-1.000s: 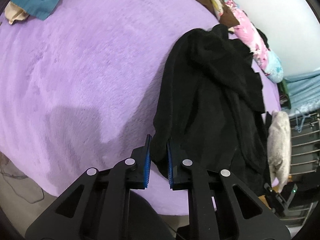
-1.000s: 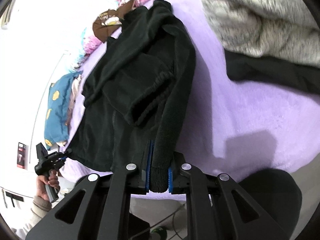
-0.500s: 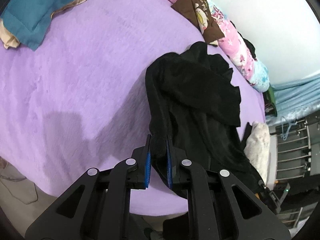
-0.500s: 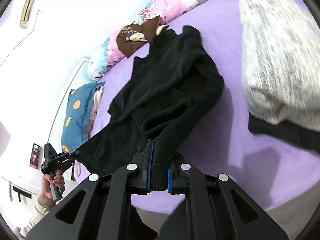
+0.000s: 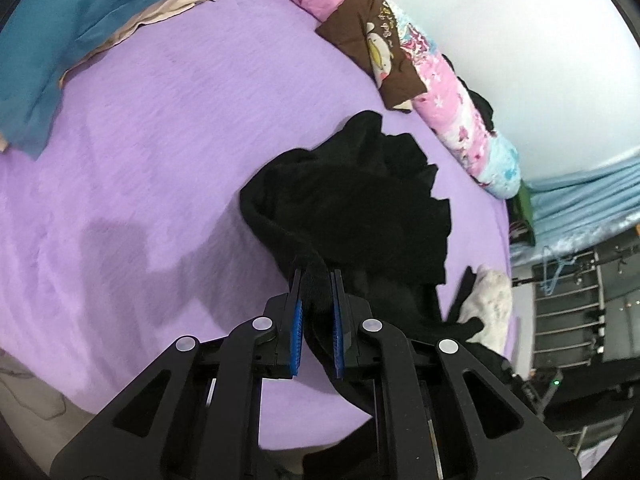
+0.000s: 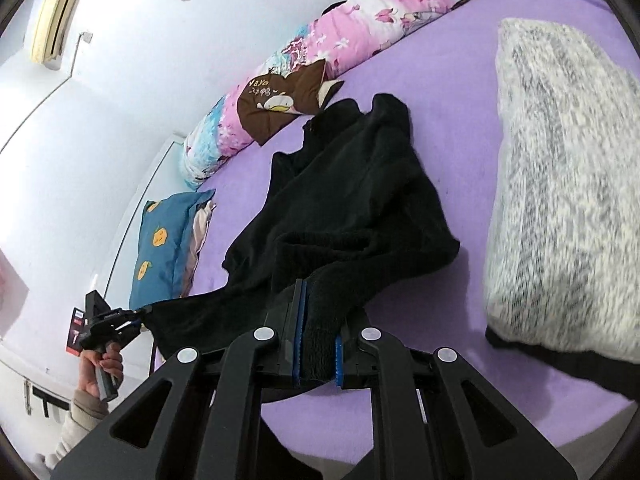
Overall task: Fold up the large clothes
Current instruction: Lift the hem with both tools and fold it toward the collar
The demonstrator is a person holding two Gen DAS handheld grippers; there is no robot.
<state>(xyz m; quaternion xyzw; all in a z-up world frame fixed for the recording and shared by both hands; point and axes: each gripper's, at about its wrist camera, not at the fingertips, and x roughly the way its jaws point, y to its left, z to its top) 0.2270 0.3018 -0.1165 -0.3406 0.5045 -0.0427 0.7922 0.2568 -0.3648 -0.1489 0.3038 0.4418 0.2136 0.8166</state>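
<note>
A large black garment (image 5: 360, 208) lies bunched on the purple bed (image 5: 160, 140). My left gripper (image 5: 316, 284) is shut on its near hem, which runs up between the blue pads. In the right wrist view the same black garment (image 6: 352, 192) stretches across the bed (image 6: 460, 80). My right gripper (image 6: 318, 312) is shut on a thick ribbed edge of it. The left gripper (image 6: 140, 314) also shows there at far left, hand-held, with a corner of the garment pulled taut from it.
A blue pillow (image 5: 60, 20) lies at the bed's far left. A pink floral bolster (image 5: 440, 80) and a brown cushion (image 5: 372, 44) line the wall. A grey-white fuzzy garment (image 6: 560, 200) lies at right. A rack (image 5: 580, 320) stands beyond the bed.
Both grippers have lifted and pulled back toward the bed's near edge with the garment. The fabric is drawn out more, and more of the bed and wall shows.
</note>
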